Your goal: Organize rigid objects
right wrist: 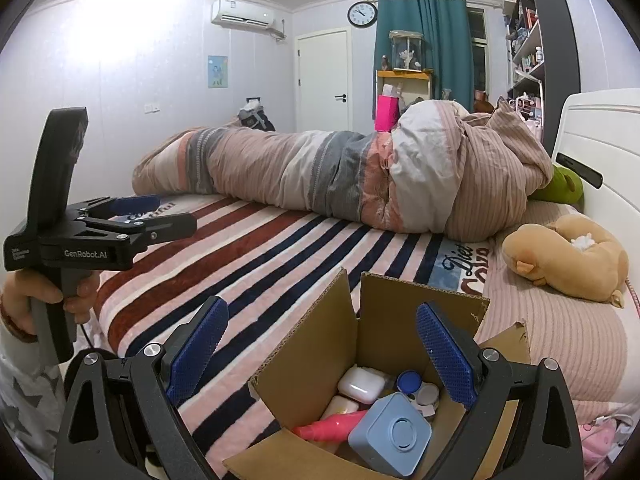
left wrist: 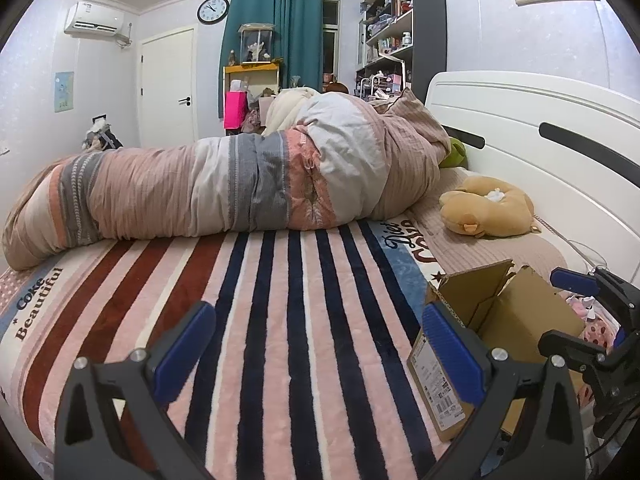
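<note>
While nothing is pinched, the left claw (left wrist: 316, 344) is held spread above the striped bed (left wrist: 280, 300), the cardboard box (right wrist: 360, 344) just to its right; the right claw (right wrist: 320, 344) is spread over that box, where a blue cube (right wrist: 390, 434), white case (right wrist: 360, 384) and pink bottle (right wrist: 328, 426) are already gathered, seemingly for tidiness.

The striped blanket (left wrist: 280, 320) carries the words "Coke Beautiful" at its left edge and "Diet" in script near the pillow side. The left gripper (right wrist: 160, 212) has "GenRobot.AI" printed on its black body. The cardboard box (left wrist: 500, 320) bears a label too small to read.
</note>
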The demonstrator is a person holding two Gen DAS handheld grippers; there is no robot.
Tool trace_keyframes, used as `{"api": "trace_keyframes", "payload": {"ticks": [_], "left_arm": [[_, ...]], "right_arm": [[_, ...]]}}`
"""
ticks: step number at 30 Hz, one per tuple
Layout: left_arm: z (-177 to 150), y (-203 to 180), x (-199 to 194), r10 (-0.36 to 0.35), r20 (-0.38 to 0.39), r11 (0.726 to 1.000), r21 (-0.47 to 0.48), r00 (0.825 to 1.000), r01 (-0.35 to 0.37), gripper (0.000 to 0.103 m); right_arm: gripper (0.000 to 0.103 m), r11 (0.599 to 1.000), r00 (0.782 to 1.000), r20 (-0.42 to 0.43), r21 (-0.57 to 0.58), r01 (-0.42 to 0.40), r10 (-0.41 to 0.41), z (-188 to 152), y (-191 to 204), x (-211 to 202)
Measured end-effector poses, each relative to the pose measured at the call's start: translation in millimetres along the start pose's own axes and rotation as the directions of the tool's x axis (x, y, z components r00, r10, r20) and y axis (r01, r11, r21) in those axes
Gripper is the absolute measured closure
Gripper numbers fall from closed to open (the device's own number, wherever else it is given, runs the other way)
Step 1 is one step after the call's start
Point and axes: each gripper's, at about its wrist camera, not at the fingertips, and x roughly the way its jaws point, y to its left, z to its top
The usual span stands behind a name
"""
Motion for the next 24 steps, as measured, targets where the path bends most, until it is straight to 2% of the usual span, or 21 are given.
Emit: {"api": "trace_keyframes", "payload": {"ticks": [24], "left_arm": [[-2.8,3.8,-0.4,0.008,-0.002,1.0,-0.001,1.0,-0.008,0.001]], "right_arm": [[0.008,1.0,1.0,-0.002,-0.001,-0.003,0.003,0.7,-1.0,0.6]]}}
